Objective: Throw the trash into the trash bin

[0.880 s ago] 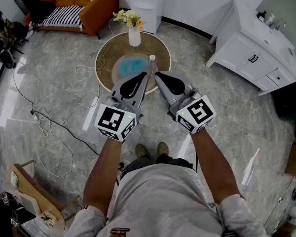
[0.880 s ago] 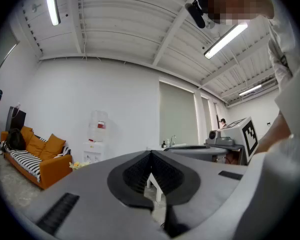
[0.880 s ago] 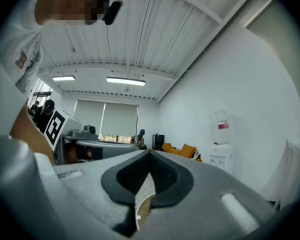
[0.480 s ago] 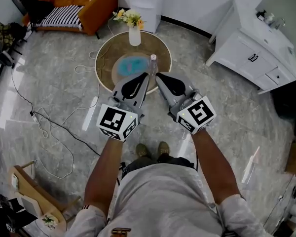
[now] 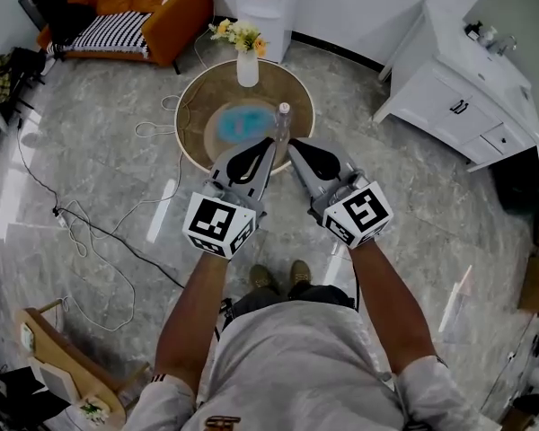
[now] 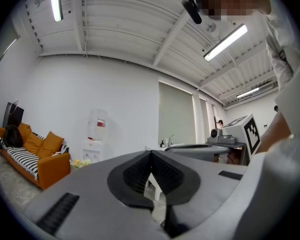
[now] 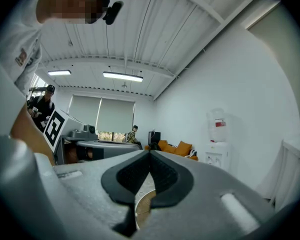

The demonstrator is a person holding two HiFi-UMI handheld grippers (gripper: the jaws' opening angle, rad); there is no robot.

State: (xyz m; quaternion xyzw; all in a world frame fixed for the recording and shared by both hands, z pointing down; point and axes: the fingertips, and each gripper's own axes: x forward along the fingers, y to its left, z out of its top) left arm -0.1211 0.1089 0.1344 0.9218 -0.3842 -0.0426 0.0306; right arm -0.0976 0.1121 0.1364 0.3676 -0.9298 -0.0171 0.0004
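Both jaw pairs are fully closed with nothing between them: the left gripper [image 5: 268,144] and right gripper [image 5: 293,145] are held level, side by side, tips aimed at the table [image 5: 207,97]. The likely trash, a clear bottle [image 5: 283,117], stands upright at the table's near edge, just beyond the tips. No bin can be made out in any view. Risks: advancing with closed jaws would push the light bottle over or off the edge, so one gripper probably must open first. A sweep too far could strike the vase [image 5: 248,68]. The cable [image 5: 99,227] on the floor could catch a foot. Compared with the earlier frame, the table and bottle lie closer to the tips, while the jaws remain closed.
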